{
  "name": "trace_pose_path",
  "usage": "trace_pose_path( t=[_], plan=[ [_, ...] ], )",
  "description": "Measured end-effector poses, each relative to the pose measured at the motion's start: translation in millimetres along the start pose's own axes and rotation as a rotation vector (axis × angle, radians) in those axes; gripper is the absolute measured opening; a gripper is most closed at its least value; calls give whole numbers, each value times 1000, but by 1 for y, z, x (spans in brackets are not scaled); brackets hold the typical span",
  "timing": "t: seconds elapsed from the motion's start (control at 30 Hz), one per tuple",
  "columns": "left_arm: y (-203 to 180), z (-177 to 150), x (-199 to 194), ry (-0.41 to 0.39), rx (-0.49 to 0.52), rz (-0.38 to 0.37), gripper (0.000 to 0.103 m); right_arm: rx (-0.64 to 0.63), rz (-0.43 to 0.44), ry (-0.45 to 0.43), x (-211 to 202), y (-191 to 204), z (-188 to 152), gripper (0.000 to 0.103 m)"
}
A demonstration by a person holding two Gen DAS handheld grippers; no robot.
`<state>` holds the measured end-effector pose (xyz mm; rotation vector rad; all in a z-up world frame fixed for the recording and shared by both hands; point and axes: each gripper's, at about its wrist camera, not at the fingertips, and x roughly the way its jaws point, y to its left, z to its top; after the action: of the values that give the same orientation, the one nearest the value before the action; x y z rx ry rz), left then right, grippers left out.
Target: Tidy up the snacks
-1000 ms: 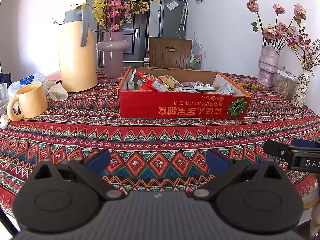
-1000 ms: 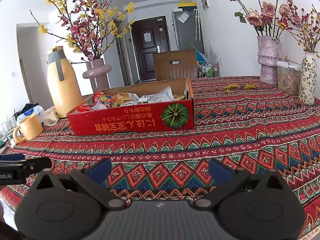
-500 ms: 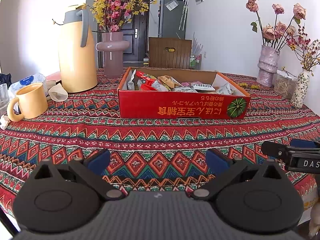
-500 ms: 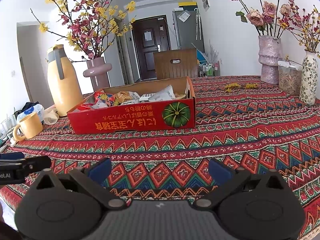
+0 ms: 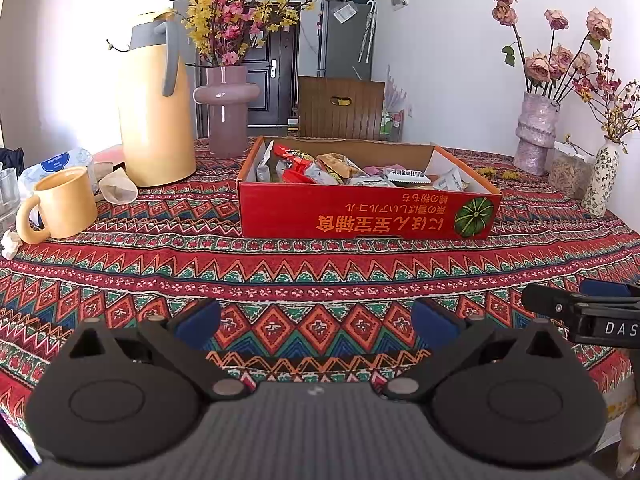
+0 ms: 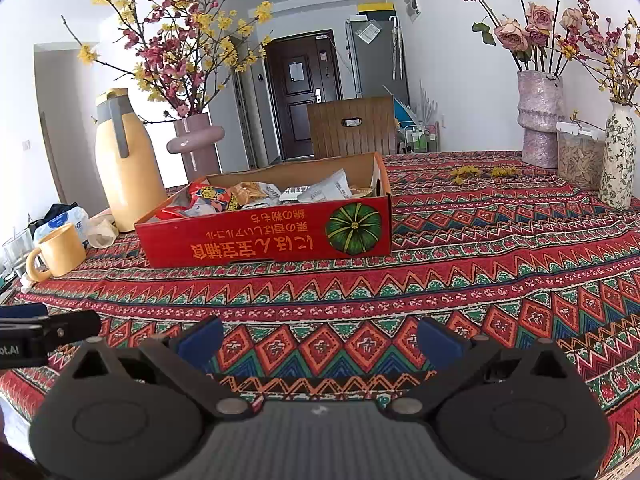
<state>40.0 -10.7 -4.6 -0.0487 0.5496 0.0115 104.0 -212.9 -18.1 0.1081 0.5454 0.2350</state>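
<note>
Both the left tool and right tool, spread empty, face the red cardboard snack box at frame centre, lying crosswise, well apart.

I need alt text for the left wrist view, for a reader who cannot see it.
A red cardboard box full of snack packets stands on a patterned tablecloth. The open, empty left tool hangs low in front of it. A yellow jug and a yellow mug stand to the left.

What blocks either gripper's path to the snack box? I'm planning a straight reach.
Nothing visible: only bare patterned tablecloth lies between the open left gripper, the open right gripper and the red snack box.
</note>
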Motion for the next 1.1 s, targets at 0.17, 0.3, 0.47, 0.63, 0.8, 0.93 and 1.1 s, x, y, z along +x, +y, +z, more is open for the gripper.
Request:
trace_pose_path(
  t=[0.17, 0.3, 0.47, 0.63, 0.8, 0.93, 1.1],
  plan=[
    [0, 0, 0, 0, -1, 1, 103, 0, 0, 0, 0, 0, 0, 103],
    [0, 0, -1, -1, -2, 0, 103, 0, 0, 1, 0, 0, 0, 103],
    [0, 0, -1, -1, -2, 0, 103, 0, 0, 2, 0, 0, 0, 103],
    [1, 0, -1, -2, -3, 1, 103, -1, 0, 2, 0, 0, 0, 103],
    [1, 0, -1, -2, -3, 2, 103, -1, 0, 3, 0, 1, 0, 103],
    [1, 0, -1, -3, -5, 3, 103, -1, 0, 3, 0, 0, 1, 103],
    [2, 0, -2, -7, -5, 2, 103, -2, 0, 5, 0, 2, 0, 103]
  ],
)
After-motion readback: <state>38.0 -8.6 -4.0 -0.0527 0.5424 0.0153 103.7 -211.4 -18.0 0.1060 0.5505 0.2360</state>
